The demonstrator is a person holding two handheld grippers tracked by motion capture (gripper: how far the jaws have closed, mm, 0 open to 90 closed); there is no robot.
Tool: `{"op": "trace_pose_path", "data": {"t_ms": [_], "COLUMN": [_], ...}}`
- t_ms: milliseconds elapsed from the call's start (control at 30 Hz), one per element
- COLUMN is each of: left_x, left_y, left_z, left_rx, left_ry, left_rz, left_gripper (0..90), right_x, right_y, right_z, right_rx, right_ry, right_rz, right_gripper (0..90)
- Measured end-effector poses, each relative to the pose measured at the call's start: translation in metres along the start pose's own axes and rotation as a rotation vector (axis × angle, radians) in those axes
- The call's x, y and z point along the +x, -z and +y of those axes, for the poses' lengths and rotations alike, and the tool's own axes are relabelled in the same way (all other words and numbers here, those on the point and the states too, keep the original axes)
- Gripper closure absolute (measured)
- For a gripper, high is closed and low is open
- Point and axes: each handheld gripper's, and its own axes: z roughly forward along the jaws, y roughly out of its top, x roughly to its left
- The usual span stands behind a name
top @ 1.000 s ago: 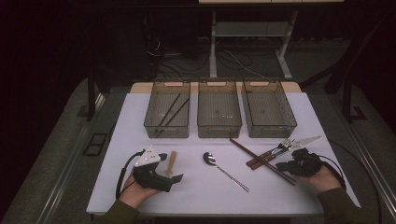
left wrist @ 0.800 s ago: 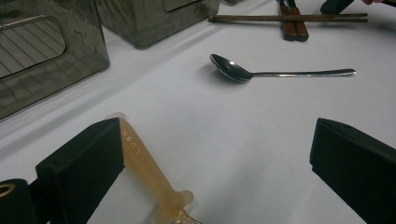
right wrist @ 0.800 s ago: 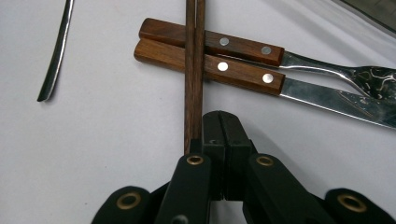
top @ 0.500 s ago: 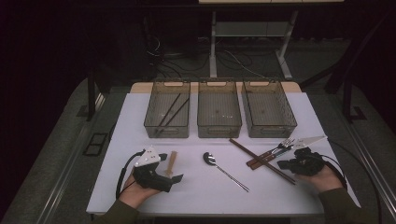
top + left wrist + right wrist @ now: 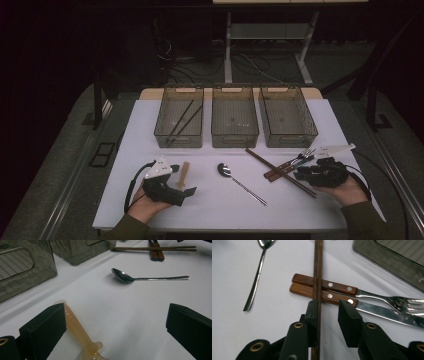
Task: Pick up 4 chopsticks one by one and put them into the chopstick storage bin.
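Note:
My right gripper (image 5: 328, 312) rests low on the white table (image 5: 320, 130) at the right. Its jaws have just been opening and stand a little apart. A pair of dark chopsticks (image 5: 317, 270) runs between them, close along the left pad, and no pad presses on it. The chopsticks cross the wooden handles of a fork (image 5: 324, 284) and a knife (image 5: 304, 290). My left gripper (image 5: 115, 325) stands wide open at the front left (image 5: 182, 192). A translucent amber plastic utensil (image 5: 77, 332) lies by its left jaw. A metal spoon (image 5: 235, 177) lies mid-table.
Three smoky clear bins stand in a row at the back: the left bin (image 5: 165, 131) holds dark chopsticks (image 5: 182, 120), then the middle bin (image 5: 235, 140) and the right bin (image 5: 310, 125). The table's front edge is just behind both hands.
Both hands stay where they were. From the high view no other difference shows between the frames.

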Motion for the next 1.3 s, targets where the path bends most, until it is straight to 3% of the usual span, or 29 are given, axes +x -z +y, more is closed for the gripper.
{"op": "trace_pose_path", "data": {"t_ms": [233, 1300], "left_x": [0.000, -0.001], "left_y": [0.000, 0.000], "left_z": [0.000, 0.000], "left_rx": [0.003, 0.008], "left_ry": [0.001, -0.006], "left_rz": [-0.002, -0.004], "left_gripper": [1.9, 2.0], "right_x": [0.006, 0.000], "right_y": [-0.007, -0.019], "right_z": [0.003, -0.002], "right_rx": [0.016, 0.070], "right_ry": [0.030, 0.047], "right_rz": [0.006, 0.004], "right_gripper": [68.8, 76.4]}}
